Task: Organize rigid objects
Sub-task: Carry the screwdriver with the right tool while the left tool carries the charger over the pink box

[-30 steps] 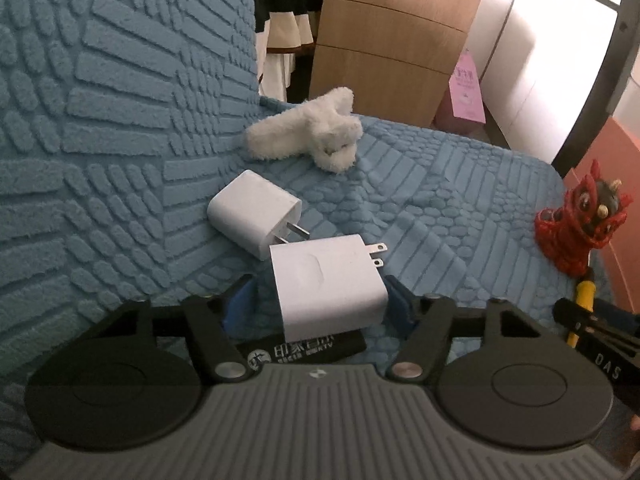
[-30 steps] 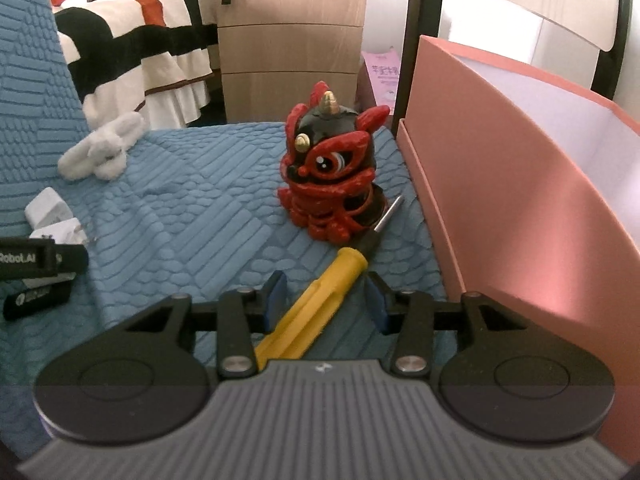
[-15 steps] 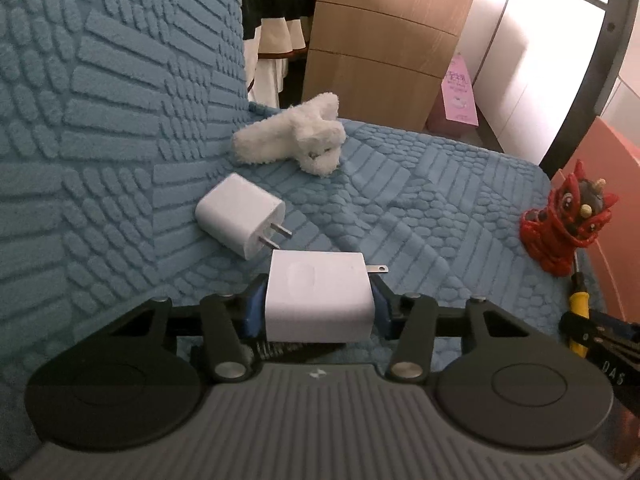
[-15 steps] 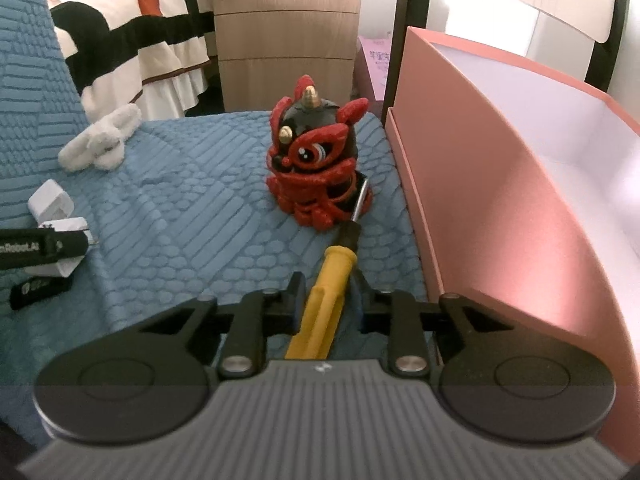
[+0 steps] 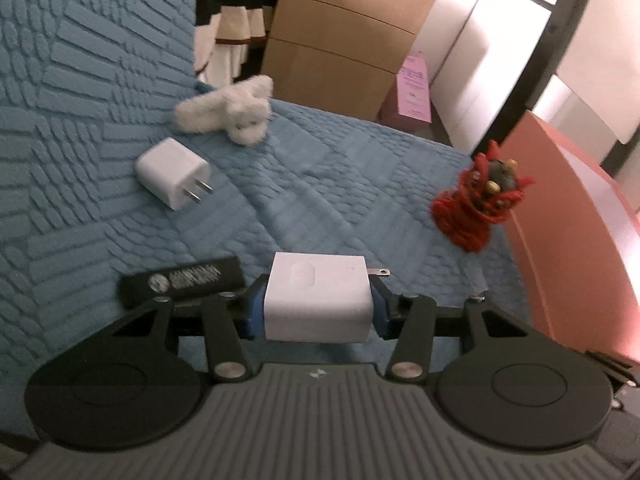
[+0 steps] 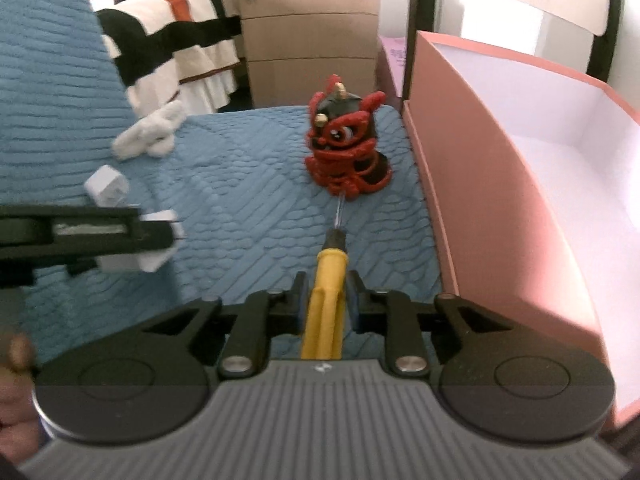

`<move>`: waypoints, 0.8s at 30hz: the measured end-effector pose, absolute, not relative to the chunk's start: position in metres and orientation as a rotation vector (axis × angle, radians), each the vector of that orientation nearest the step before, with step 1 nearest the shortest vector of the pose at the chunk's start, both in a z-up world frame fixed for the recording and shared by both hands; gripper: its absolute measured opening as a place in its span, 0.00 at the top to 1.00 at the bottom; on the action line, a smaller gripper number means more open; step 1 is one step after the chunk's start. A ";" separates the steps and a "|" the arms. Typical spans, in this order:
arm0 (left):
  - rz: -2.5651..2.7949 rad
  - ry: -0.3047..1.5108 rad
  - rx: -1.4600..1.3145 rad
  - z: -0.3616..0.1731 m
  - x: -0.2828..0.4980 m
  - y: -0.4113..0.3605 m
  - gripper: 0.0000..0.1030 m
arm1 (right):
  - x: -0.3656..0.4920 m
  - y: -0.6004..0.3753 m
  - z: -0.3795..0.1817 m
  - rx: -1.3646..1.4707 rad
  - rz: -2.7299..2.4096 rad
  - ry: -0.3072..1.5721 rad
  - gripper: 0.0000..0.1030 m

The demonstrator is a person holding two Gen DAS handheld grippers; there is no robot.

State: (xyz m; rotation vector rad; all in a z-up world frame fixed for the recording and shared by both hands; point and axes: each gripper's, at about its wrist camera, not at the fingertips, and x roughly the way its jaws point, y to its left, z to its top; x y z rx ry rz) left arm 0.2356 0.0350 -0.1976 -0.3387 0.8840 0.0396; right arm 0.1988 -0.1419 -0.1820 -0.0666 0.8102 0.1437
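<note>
My left gripper [image 5: 316, 312] is shut on a large white charger [image 5: 316, 296] and holds it above the blue cover; it also shows in the right wrist view [image 6: 136, 256]. A smaller white charger [image 5: 174, 178] and a black rectangular object [image 5: 182, 280] lie on the cover to its left. My right gripper [image 6: 324, 304] is shut on the yellow handle of a screwdriver [image 6: 326, 308], held up, its metal tip pointing at a red and black lion figurine [image 6: 346, 152]. A pink box [image 6: 520, 184] with a white inside stands open to the right.
A white fluffy soft toy [image 5: 228, 110] lies at the back of the blue textured cover [image 5: 340, 184]. A wooden drawer cabinet [image 6: 308, 40] and a striped bedspread [image 6: 168, 36] stand beyond. The blue backrest [image 5: 80, 60] rises on the left.
My left gripper closed on the large charger and lifted it, uncovering the black object. My right gripper closed on the screwdriver handle and raised it, swinging toward the box.
</note>
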 end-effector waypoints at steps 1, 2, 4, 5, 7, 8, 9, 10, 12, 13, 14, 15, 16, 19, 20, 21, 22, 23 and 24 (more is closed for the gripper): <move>0.030 0.884 -0.336 -0.197 0.234 0.030 0.45 | 0.197 -0.141 -0.182 -0.076 0.147 0.813 0.78; 0.024 0.884 -0.332 -0.196 0.232 0.027 0.45 | 0.195 -0.141 -0.183 -0.085 0.147 0.824 0.78; 0.013 0.884 -0.331 -0.194 0.230 0.021 0.45 | 0.191 -0.142 -0.187 -0.088 0.137 0.849 0.78; 0.008 0.884 -0.332 -0.194 0.229 0.019 0.45 | 0.189 -0.144 -0.189 -0.081 0.130 0.863 0.79; -0.002 0.888 -0.335 -0.193 0.228 0.015 0.45 | 0.188 -0.147 -0.190 -0.070 0.124 0.878 0.77; -0.006 0.891 -0.335 -0.193 0.227 0.013 0.45 | 0.188 -0.148 -0.191 -0.071 0.128 0.883 0.77; -0.008 0.893 -0.336 -0.192 0.227 0.012 0.45 | 0.189 -0.148 -0.191 -0.071 0.135 0.885 0.77; -0.007 0.895 -0.336 -0.192 0.227 0.011 0.45 | 0.190 -0.148 -0.192 -0.067 0.138 0.886 0.77; -0.003 0.897 -0.338 -0.192 0.227 0.010 0.45 | 0.193 -0.149 -0.194 -0.061 0.134 0.894 0.74; -0.004 0.899 -0.341 -0.192 0.228 0.010 0.45 | 0.195 -0.150 -0.197 -0.059 0.131 0.902 0.74; -0.005 0.900 -0.345 -0.192 0.228 0.010 0.45 | 0.197 -0.150 -0.199 -0.057 0.127 0.912 0.74; -0.005 0.901 -0.349 -0.191 0.229 0.010 0.45 | 0.197 -0.151 -0.200 -0.053 0.124 0.911 0.74; -0.005 0.901 -0.350 -0.191 0.229 0.010 0.45 | 0.197 -0.151 -0.200 -0.055 0.124 0.903 0.74; -0.003 0.902 -0.351 -0.190 0.230 0.008 0.45 | 0.199 -0.147 -0.202 -0.093 0.132 0.893 0.74; -0.004 0.903 -0.352 -0.190 0.231 0.008 0.45 | 0.199 -0.146 -0.202 -0.106 0.135 0.887 0.79; -0.004 0.903 -0.351 -0.190 0.231 0.007 0.45 | 0.199 -0.146 -0.202 -0.110 0.141 0.884 0.80; -0.005 0.903 -0.350 -0.189 0.231 0.007 0.45 | 0.200 -0.145 -0.201 -0.111 0.139 0.886 0.81; -0.009 0.902 -0.349 -0.188 0.232 0.006 0.45 | 0.200 -0.146 -0.200 -0.104 0.143 0.887 0.81; -0.013 0.898 -0.347 -0.187 0.232 0.005 0.45 | 0.201 -0.147 -0.200 -0.097 0.148 0.888 0.81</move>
